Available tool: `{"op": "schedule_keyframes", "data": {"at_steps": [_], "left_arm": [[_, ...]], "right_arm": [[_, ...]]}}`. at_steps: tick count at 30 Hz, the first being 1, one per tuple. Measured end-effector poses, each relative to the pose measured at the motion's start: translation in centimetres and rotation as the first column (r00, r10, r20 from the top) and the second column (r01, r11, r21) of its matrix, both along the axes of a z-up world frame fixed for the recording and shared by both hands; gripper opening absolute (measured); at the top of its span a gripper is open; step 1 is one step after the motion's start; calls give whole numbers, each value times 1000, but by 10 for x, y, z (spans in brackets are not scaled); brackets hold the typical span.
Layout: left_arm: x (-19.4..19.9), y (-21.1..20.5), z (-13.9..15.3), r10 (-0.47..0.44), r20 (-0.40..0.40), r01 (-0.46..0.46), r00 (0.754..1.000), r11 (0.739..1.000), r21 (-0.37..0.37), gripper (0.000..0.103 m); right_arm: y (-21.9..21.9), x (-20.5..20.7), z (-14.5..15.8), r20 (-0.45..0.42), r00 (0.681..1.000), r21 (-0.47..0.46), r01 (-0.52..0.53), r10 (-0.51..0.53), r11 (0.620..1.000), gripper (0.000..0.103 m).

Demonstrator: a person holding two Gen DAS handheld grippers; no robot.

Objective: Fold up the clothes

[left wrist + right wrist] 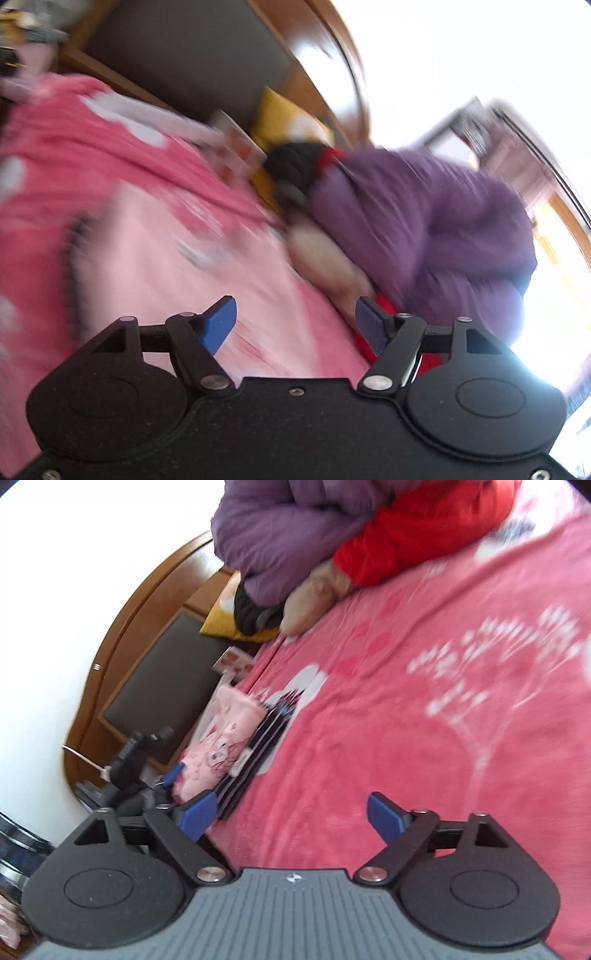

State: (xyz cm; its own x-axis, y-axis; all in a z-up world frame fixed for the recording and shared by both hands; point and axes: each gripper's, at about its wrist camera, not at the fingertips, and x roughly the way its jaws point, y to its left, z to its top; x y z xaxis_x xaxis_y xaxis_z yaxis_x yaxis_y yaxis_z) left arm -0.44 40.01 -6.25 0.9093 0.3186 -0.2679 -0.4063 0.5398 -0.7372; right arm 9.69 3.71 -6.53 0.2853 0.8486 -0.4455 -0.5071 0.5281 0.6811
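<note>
A pink bedspread (424, 709) with white and darker pink patterns fills most of what I see from my right claw. Behind it runs a curved wooden headboard (147, 602) with a dark padded panel.

At the head of the bed lies a heap of coats: a purple jacket (436, 221) on top, a red jacket (413, 535) beside it with a tan fur trim (314, 598), and something black (247, 609) against a yellow cushion (218, 622).

The pale pink garment (218, 753) lies folded near the headboard edge of the bed, partly over a dark striped piece (258, 753). In my left view the same pale pink cloth (177, 266) spreads just ahead of the fingers, blurred.

My left claw (295, 325) stands spread, nothing between its blue pads, above the pink cloth. My right claw (291, 816) is spread wider still, empty, over bare bedspread, its left pad (197, 814) near the striped piece.
</note>
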Motion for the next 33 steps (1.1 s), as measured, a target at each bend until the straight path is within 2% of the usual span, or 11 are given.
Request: {"op": "schedule_keyframes", "data": {"at_steps": [3, 7, 11, 13, 15, 17, 20, 22, 25, 29, 33], "left_arm": [[22, -47, 16, -163, -21, 164, 986, 984, 67, 85], [47, -113, 30, -370, -70, 377, 926, 914, 149, 98], [67, -192, 50, -525, -151, 547, 837, 802, 240, 103], [66, -238, 55, -560, -191, 591, 806, 750, 296, 103], [61, -279, 56, -609, -227, 649, 760, 693, 314, 103], [57, -319, 58, -648, -266, 698, 714, 633, 334, 103], [55, -371, 52, -653, -355, 742, 669, 558, 371, 103], [52, -392, 49, -632, -402, 748, 663, 536, 392, 103], [47, -411, 46, -583, -464, 746, 666, 522, 414, 103], [36, -422, 49, -519, -523, 736, 676, 507, 449, 103], [25, -416, 57, -461, -538, 704, 706, 546, 455, 103]], "right_arm": [[-33, -7, 17, 57, 995, -39, 79, -76, 996, 100], [-80, -17, 44, 200, 958, -108, 228, -204, 968, 102], [-127, -23, 67, 335, 878, -194, 419, -341, 887, 103], [-150, -24, 74, 410, 823, -253, 517, -394, 817, 103], [-171, -25, 78, 466, 772, -303, 598, -433, 742, 103], [-194, -26, 77, 479, 742, -330, 648, -470, 687, 103], [-228, -31, 71, 453, 725, -357, 681, -519, 639, 103], [-244, -37, 65, 448, 711, -373, 700, -543, 609, 103], [-262, -48, 56, 441, 702, -394, 712, -560, 582, 103], [-272, -64, 51, 428, 700, -391, 714, -572, 580, 103], [-264, -76, 48, 415, 722, -390, 691, -553, 609, 103]]}}
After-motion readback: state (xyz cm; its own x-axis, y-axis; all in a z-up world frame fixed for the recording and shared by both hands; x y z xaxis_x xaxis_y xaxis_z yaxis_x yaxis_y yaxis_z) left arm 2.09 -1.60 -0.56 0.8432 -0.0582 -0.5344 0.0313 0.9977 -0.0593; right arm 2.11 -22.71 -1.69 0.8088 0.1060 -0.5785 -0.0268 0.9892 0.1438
